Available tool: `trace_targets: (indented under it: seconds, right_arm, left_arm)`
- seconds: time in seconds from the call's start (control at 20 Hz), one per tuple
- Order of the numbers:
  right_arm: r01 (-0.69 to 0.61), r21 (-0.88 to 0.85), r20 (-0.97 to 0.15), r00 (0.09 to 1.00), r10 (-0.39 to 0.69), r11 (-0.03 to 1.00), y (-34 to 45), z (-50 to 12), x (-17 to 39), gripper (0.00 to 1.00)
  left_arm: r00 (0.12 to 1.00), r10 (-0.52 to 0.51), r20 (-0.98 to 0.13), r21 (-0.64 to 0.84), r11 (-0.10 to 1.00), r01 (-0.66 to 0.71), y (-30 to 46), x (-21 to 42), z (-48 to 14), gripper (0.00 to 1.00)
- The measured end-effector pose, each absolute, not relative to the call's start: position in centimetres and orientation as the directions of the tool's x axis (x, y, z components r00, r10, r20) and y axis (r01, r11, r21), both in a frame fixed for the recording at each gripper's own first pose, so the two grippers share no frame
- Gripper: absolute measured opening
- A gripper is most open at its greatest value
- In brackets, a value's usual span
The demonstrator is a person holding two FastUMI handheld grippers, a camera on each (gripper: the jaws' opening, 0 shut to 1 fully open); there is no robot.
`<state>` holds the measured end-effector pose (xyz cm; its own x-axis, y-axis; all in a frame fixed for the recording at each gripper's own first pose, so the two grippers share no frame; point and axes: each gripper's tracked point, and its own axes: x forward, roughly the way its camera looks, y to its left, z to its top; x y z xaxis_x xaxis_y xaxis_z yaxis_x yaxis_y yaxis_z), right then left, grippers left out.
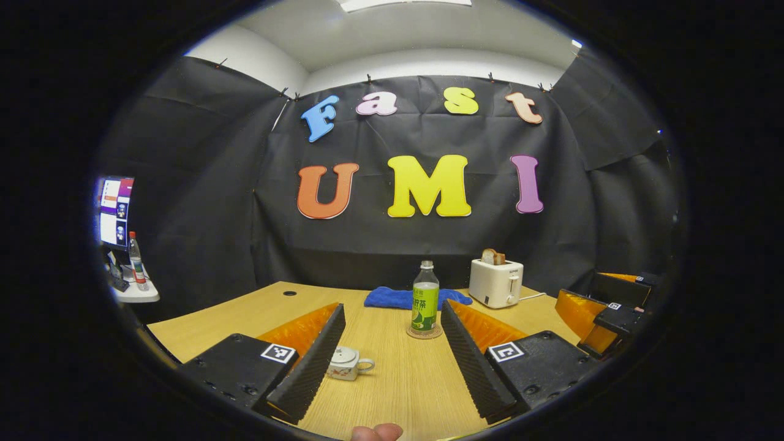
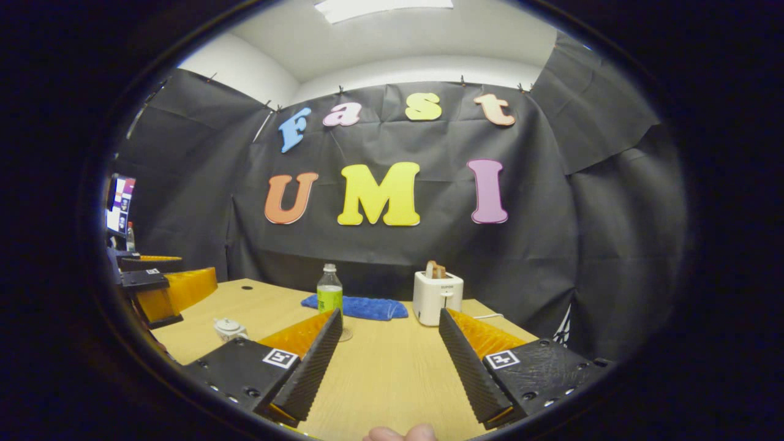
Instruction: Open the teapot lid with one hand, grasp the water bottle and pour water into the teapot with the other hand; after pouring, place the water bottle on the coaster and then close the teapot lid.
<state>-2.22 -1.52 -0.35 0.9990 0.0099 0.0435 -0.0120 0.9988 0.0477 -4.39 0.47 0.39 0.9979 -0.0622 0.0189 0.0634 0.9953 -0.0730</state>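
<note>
- Teapot (image 1: pixel 344 362) sits low on the wooden table (image 1: pixel 398 380), lid on, handle pointing toward the middle of the left gripper view; my left gripper's near finger partly covers its left side. In the right gripper view I see the same teapot (image 2: pixel 229 328) far off to the left, near the table's edge.
- Water bottle (image 1: pixel 425 298) stands upright on the round coaster (image 1: pixel 424 333), cap on, green label facing me. In the right gripper view the bottle (image 2: pixel 329 290) rises just behind my right gripper's left finger.
- My left gripper (image 1: pixel 392 352) has its fingers spread wide, nothing between them, hanging above the table with bottle and coaster framed in the gap.
- My right gripper (image 2: pixel 389 361) is likewise spread wide and holds nothing, over bare wood.
- Behind the bottle lies a blue cloth (image 1: pixel 404 298), and to its right a white toaster (image 1: pixel 495 282) with bread sticking out of the top.
- At the left edge of the right gripper view I can see the other gripper (image 2: pixel 159 288), apart from the teapot.
- A fingertip (image 1: pixel 376 432) shows at the bottom edge of the left gripper view.
</note>
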Motion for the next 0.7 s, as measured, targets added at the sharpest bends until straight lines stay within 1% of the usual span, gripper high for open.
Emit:
trace_targets:
  seconds: [0.25, 0.7]
  right_arm:
    - [-0.019, 0.035, 0.054, 0.998, 0.017, 0.999, -0.4, 0.3, -2.4, 0.96]
    - [-0.016, 0.035, 0.041, 0.999, 0.015, 0.999, 0.3, -0.1, -2.0, 0.95]
  left_arm:
    - [0.998, -0.063, 0.011, -0.072, 0.995, 0.064, 1.1, -4.5, 0.3, 0.98]
    - [0.998, -0.064, -0.011, -0.085, 0.994, 0.063, 1.9, -4.0, -0.4, 0.98]
